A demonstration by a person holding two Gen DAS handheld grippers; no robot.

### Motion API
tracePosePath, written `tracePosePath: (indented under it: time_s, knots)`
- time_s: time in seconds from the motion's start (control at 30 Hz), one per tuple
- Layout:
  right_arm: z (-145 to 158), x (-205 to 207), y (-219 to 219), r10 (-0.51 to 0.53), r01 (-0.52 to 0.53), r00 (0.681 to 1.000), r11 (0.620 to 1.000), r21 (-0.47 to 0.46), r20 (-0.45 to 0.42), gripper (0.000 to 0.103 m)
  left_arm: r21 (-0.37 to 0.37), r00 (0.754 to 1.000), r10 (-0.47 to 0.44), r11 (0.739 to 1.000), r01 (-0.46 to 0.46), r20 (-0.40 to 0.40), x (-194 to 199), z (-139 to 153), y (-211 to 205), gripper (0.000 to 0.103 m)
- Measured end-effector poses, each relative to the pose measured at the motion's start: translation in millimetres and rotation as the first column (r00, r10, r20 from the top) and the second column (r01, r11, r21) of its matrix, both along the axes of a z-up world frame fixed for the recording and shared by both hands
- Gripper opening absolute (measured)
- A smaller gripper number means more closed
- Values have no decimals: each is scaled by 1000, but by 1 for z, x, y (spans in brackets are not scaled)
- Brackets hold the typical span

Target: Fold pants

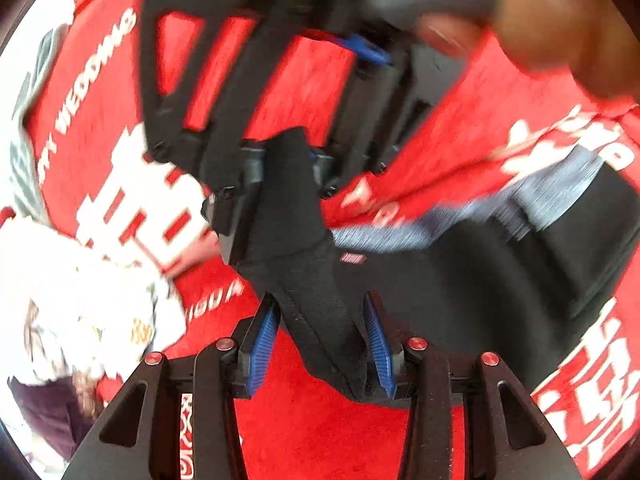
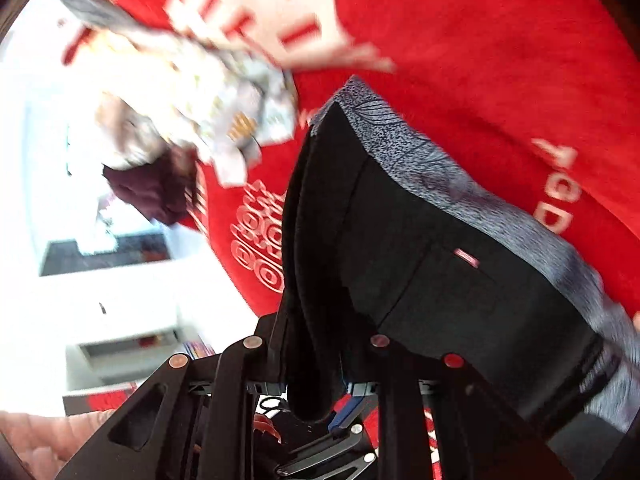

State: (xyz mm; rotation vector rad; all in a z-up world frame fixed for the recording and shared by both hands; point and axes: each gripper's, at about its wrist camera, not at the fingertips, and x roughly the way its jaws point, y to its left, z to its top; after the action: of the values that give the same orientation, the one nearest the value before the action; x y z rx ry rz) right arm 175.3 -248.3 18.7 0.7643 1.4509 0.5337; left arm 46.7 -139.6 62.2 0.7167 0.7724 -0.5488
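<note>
The black pants (image 1: 460,280) with a grey patterned waistband (image 1: 500,208) hang over a red printed cloth. My left gripper (image 1: 324,344) has its blue pads either side of a black fabric corner, with a gap showing. The right gripper (image 1: 284,172) shows across from it, shut on the same black fabric. In the right wrist view the pants (image 2: 420,248) and waistband (image 2: 460,176) hang from my right gripper (image 2: 316,384), whose fingers are buried in the bunched fabric. The left gripper (image 2: 332,436) shows below it. Both views are blurred.
The red cloth with white lettering (image 1: 100,120) covers the surface, seen also in the right wrist view (image 2: 480,40). A pile of light patterned clothes (image 1: 80,312) and a dark maroon garment (image 2: 152,188) lie at the side. White furniture (image 2: 120,304) stands beyond the cloth's edge.
</note>
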Motion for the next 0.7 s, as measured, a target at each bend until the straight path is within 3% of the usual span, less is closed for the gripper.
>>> tracePosePath:
  time_s: [0.17,0.37,0.6,0.7]
  knots:
    - [43,-65,-82,-173,169,979,985,41,111,21,-62,993,-115,991,117,27,-36,34,-54,44]
    - [58,-144,-173,-331,328,931,944,41,153,22,-83,962,-269,959,271,36,-90,42,-130,44]
    - [20,-236,-260,-501,500,859,865,39,102,22,-52,920,-390,920,388,-36,-160,2,-213,44]
    - [-22,-263,-281,-535,535,844,845,16,38,22,-17,906,-414,910,414,-89,-182,-28,-236,44]
